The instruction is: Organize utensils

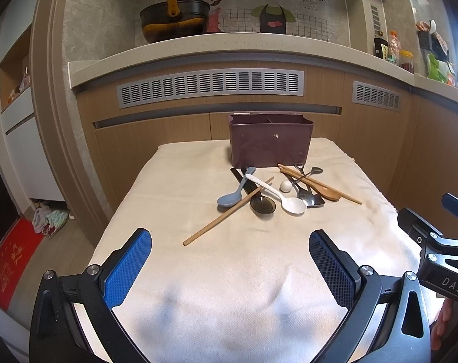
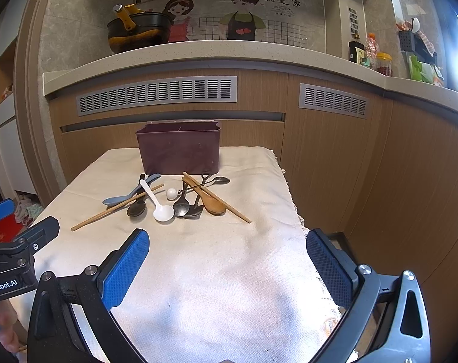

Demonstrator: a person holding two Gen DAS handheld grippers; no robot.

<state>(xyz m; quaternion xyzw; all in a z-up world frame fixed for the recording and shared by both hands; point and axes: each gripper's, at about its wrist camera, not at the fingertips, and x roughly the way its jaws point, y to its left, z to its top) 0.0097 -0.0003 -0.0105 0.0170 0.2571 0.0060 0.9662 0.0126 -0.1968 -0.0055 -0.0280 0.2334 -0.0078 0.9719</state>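
A dark purple divided utensil holder (image 1: 270, 140) (image 2: 179, 148) stands at the far end of a cloth-covered table (image 1: 229, 272) (image 2: 222, 272). In front of it lies a pile of utensils: a grey-blue spoon (image 1: 233, 196) (image 2: 120, 199), a white spoon (image 1: 285, 198) (image 2: 160, 207), a wooden chopstick (image 1: 225, 213) (image 2: 113, 208), a wooden spoon (image 1: 322, 189) (image 2: 210, 201), dark metal spoons (image 1: 304, 192) (image 2: 183, 204) and a small white ball (image 1: 285, 186) (image 2: 171, 193). My left gripper (image 1: 230, 243) and right gripper (image 2: 227, 242) are open and empty, hovering short of the pile.
The right gripper's body shows at the right edge of the left wrist view (image 1: 437, 242); the left gripper's body shows at the left edge of the right wrist view (image 2: 17, 251). A wooden counter front with vents (image 1: 210, 87) rises behind the table. The floor drops off at both table sides.
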